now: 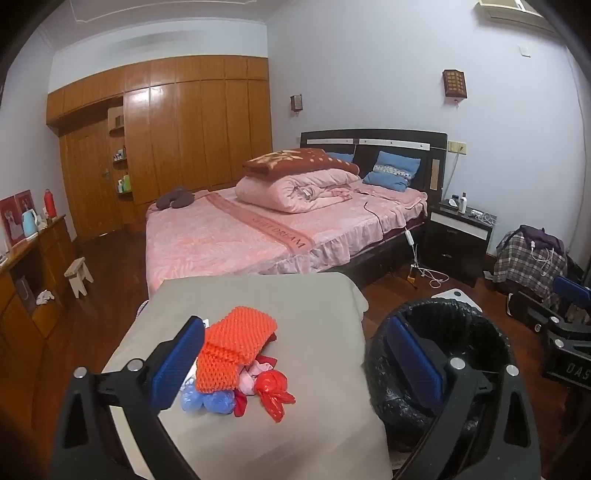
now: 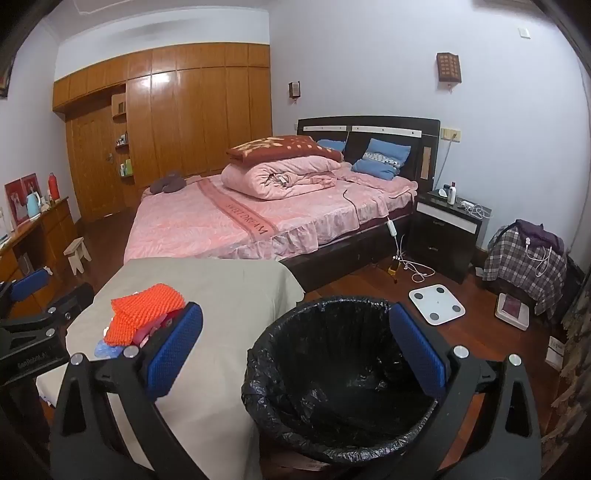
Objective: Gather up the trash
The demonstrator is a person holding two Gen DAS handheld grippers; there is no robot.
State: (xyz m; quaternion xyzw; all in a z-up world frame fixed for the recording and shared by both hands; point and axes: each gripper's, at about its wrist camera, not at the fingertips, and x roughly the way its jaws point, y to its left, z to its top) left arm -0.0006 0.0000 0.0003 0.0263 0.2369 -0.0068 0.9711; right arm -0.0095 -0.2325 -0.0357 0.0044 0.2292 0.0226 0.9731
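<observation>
The left gripper (image 1: 295, 360) has its jaws spread wide and empty, with the orange foam net (image 1: 234, 350) and the crumpled red bag (image 1: 273, 391) lying between them at lower centre on the grey table (image 1: 295, 306). The right gripper (image 2: 295, 352) is likewise spread, framing the black-lined trash bin (image 2: 332, 376) just right of the table.

Home bedroom. Double bed (image 1: 258, 236) with pink bedding, folded quilt (image 1: 295, 192), 2 blue pillows (image 1: 393, 171) against a dark headboard (image 1: 373, 142). Wood wardrobe wall (image 1: 192, 122) with a door. Black nightstand (image 1: 458, 236) beside the bed, chargers trailing on the wooden floor (image 1: 103, 295). Bathroom scale (image 2: 436, 299), wall lamp (image 1: 454, 84), AC unit (image 1: 509, 11), kettle (image 1: 29, 223) and red flask (image 1: 50, 203) on a side cabinet (image 1: 33, 280).
</observation>
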